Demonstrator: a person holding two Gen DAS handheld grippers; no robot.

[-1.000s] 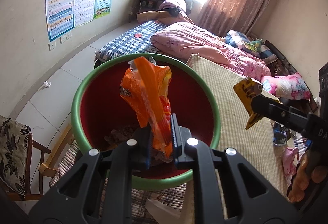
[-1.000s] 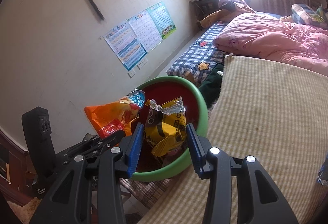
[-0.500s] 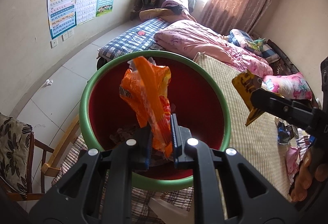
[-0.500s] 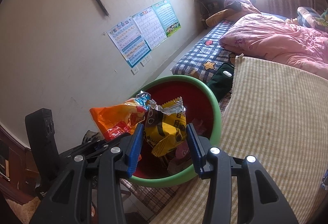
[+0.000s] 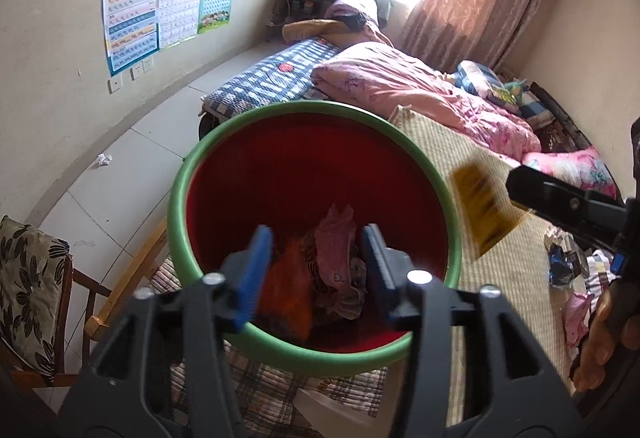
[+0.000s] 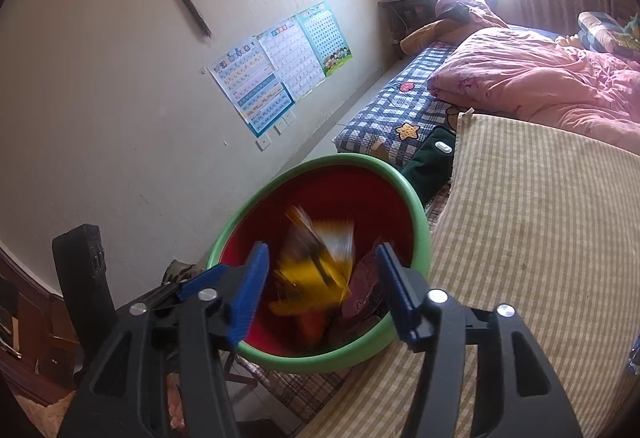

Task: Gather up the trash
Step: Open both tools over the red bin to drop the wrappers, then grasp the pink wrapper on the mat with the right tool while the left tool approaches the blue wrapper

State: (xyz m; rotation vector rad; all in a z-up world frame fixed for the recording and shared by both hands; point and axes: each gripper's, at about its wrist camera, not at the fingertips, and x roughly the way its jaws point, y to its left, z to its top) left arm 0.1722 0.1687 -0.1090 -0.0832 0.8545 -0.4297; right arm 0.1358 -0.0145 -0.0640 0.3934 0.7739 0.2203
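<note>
- The left gripper (image 5: 314, 270) is released, its blue pads spread wide with nothing between them, poised over the mouth of the bin (image 5: 180, 197).
- The right gripper (image 6: 320, 290) is spread too; the yellow wrapper (image 6: 316, 270) shows as a motion-blurred smear between its pads, apparently free of both and dropping toward the bin. In the left view the same wrapper (image 5: 480, 213) is a blur near the rim.
- An orange bag (image 5: 288, 290) lies inside the bin on a heap of crumpled wrappers (image 5: 336, 262), pink ones among them.
- These look like thin foil or plastic film: very light, limp, probably slick, likely to flutter instead of falling straight. Best taken by a crimped end or a bunched fold, where the pads can bite.
- More litter (image 5: 564, 266) lies on the striped mat (image 5: 512, 278) on the bed, and a paper ball (image 5: 104, 159) on the floor; both seem light enough for a plain pinch.
</note>
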